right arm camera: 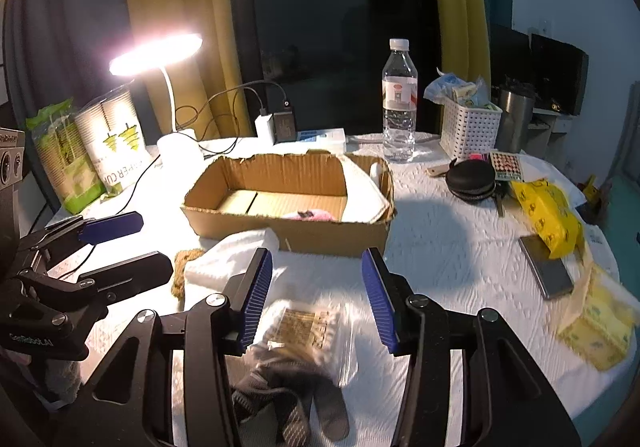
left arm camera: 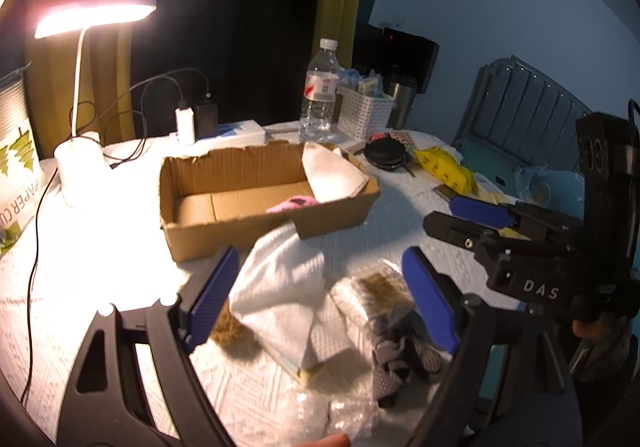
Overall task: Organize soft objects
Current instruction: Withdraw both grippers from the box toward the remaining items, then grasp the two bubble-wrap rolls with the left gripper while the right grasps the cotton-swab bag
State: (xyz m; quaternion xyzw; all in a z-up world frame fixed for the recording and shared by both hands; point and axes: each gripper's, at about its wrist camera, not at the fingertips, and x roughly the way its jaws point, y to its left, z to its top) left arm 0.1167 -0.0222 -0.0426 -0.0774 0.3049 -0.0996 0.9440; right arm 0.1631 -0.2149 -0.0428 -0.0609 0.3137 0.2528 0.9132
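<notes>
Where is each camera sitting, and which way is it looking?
Left wrist view: sits on the left claw, looking along its fingers at a white towel and the cardboard box; the right claw and a fingertip show.
Right wrist view: sits on the right claw, looking over a grey glove toward the box; the left claw shows.
Both share the box, lit lamp, water bottle and towel.

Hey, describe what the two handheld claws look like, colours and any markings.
Both are matte black frames with silver screws and flat, ribbed blue finger pads. The left claw has white "GenRobot.AI" lettering on its body. The right claw reads "DAS" in white, carries a black camera block and a blue cable.
</notes>
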